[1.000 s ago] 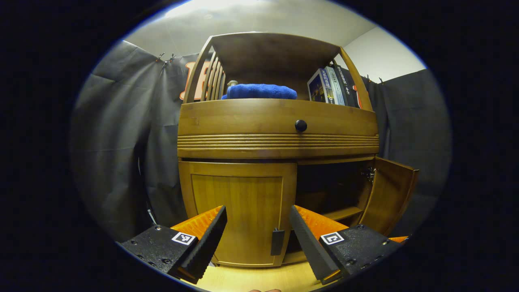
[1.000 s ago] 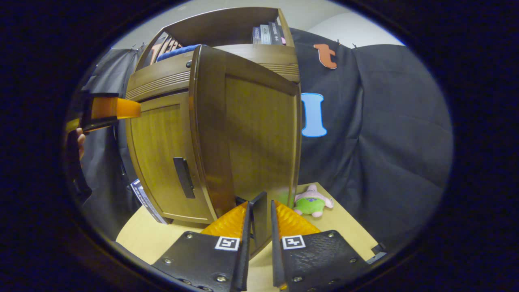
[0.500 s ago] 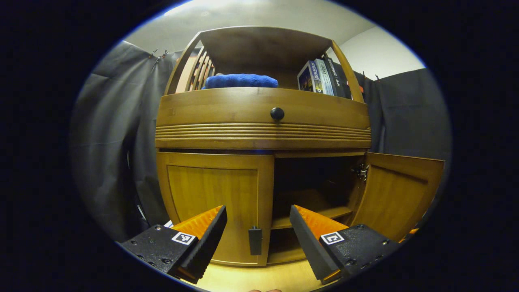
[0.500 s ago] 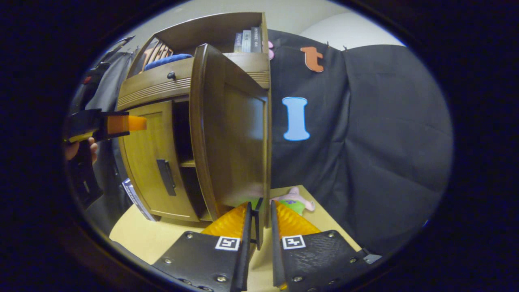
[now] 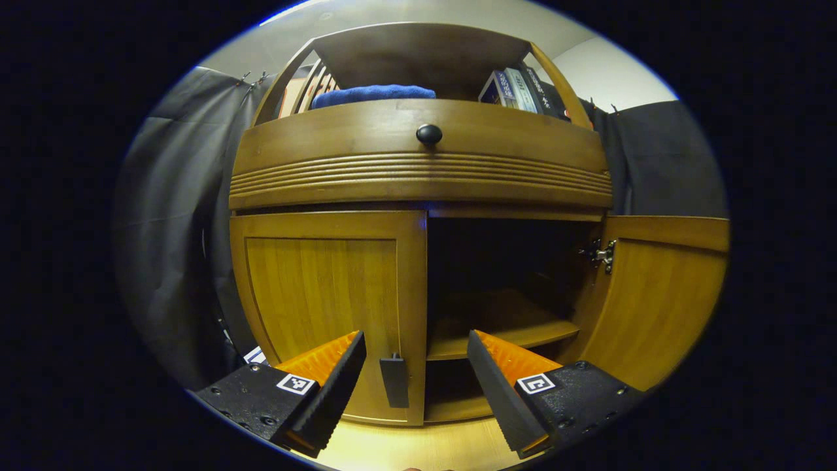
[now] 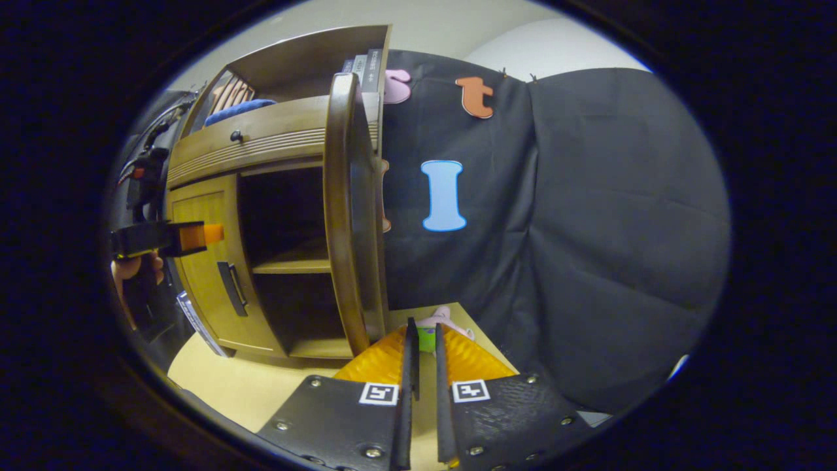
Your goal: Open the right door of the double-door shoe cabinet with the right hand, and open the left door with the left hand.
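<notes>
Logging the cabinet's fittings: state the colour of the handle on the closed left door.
The handle on the left door is black; the left gripper view shows it best.

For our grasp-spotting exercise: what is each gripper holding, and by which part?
Left gripper: open, holding nothing. Right gripper: nearly closed by the lower edge of the right door; whether it grips anything there cannot be told.

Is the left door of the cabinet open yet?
No: in the left gripper view the left door sits flush and closed, its handle ungripped between the open fingers of the left gripper.
</notes>
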{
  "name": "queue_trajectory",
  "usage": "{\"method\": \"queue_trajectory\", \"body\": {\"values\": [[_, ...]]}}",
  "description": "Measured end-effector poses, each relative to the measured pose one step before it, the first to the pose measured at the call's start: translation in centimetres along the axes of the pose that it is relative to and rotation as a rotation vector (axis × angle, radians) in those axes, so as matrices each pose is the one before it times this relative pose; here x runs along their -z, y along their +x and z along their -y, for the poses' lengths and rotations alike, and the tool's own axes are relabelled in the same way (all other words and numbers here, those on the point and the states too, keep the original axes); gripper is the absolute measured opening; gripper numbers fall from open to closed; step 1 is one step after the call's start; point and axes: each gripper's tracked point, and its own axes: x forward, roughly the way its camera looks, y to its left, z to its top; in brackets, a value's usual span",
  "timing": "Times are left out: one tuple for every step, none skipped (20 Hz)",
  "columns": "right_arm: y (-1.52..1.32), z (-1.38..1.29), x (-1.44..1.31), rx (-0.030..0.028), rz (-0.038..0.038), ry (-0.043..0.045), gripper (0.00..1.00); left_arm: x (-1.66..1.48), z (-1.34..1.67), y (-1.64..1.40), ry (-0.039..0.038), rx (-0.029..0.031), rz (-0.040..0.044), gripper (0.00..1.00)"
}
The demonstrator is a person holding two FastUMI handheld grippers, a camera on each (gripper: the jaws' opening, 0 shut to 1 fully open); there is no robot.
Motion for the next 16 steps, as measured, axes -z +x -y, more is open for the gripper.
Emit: {"method": "queue_trajectory", "body": {"values": [[0.026,0.308,-0.093,0.00376,-0.00220,0.00561,0.16,0.537,-0.146,0.589,-0.00031,-0.01024,-0.00438,0.96],[0.010,0.384,0.021,0.00663,-0.00469,0.00884,0.16,0.474,-0.089,0.618,-0.00770,-0.00522,-0.00320,0.93],[0.053,0.476,-0.154,0.01004,-0.00151,0.00969,0.16,0.475,-0.053,0.604,-0.00918,-0.00813,-0.00210,0.93],[-0.014,0.628,-0.166,0.01188,0.00214,0.00657,0.16,0.465,-0.147,0.588,-0.00842,-0.01157,-0.00760,0.88],[0.051,0.570,-0.221,0.01292,0.00312,0.00377,0.16,0.724,-0.301,0.536,-0.00539,-0.01523,-0.01092,0.88],[-0.063,0.216,-0.171,0.00290,0.00342,0.00489,0.16,0.652,-0.313,0.463,0.00014,-0.01526,-0.01308,0.85],[-0.087,-0.157,-0.240,-0.00798,0.00211,0.01155,0.16,0.682,-0.087,0.454,0.00429,-0.01096,-0.01458,0.81],[0.052,-0.100,-0.075,-0.00377,-0.00025,0.00981,0.17,0.374,-0.263,0.406,0.00754,-0.01164,-0.00950,0.78],[-0.085,0.073,-0.183,0.00580,0.00004,-0.00232,0.17,0.359,-0.061,0.452,0.00967,-0.00886,-0.00695,0.72],[0.132,0.114,0.137,0.00552,0.00260,-0.01288,0.17,0.217,-0.222,0.299,0.00913,-0.01189,-0.00642,0.76],[-0.013,0.110,-0.132,0.00413,0.00055,-0.01185,0.17,0.277,-0.269,0.403,0.00512,-0.00927,-0.00007,0.75],[-0.036,-0.051,0.092,0.00050,-0.00127,-0.00265,0.17,0.213,0.037,0.462,-0.00173,-0.00113,-0.00390,0.68],[0.002,0.050,-0.168,-0.00042,0.00034,0.00399,0.17,0.195,-0.170,0.154,0.00018,-0.00693,-0.00598,0.63],[0.080,0.103,-0.037,0.00008,0.00154,0.00705,0.17,0.150,-0.304,0.357,0.00282,-0.00870,-0.00374,0.57],[0.065,0.055,-0.089,-0.00067,-0.00074,0.00724,0.17,0.171,-0.097,0.270,0.00034,-0.00604,-0.00438,0.52],[0.109,0.097,0.187,0.00320,-0.00016,0.00367,0.17,0.178,-0.243,0.239,-0.00216,-0.00902,-0.00435,0.47]]}}
